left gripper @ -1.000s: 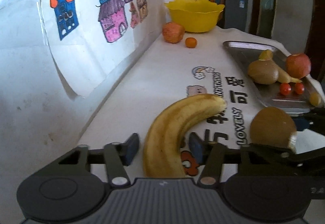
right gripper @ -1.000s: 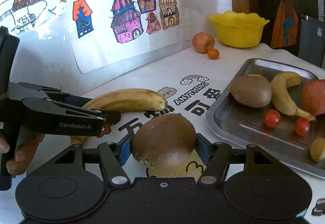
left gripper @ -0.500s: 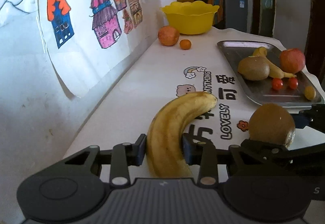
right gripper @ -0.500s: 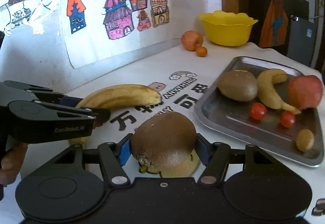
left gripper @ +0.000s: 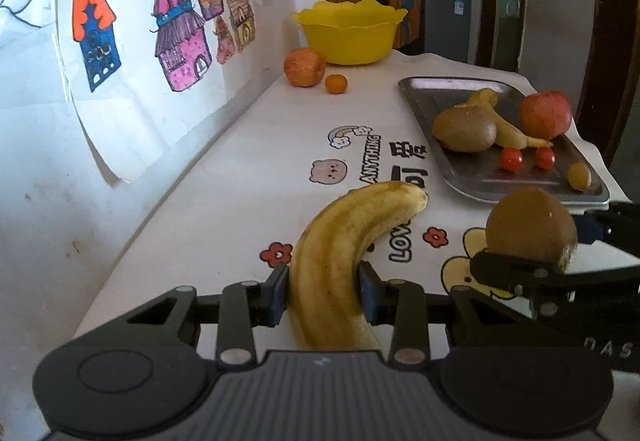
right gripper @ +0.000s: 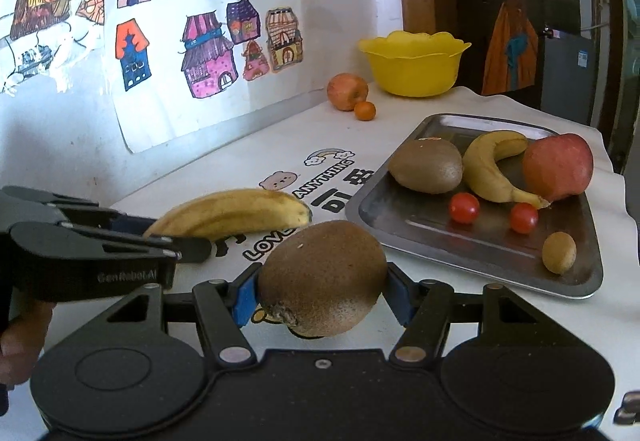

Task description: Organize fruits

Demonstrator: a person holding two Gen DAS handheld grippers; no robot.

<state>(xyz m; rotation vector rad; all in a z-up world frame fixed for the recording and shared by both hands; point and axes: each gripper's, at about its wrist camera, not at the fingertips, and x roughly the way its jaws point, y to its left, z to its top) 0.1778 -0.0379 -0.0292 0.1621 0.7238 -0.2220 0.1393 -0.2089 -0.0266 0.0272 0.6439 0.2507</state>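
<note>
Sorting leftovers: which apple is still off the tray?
The apple beside the yellow bowl; the other apple lies on the tray.

"ANYTHING" and "LOVELY" – printed on white tablecloth, "GenRobot.AI" – embossed on left gripper body

white wall, house drawings — perhaps door
</note>
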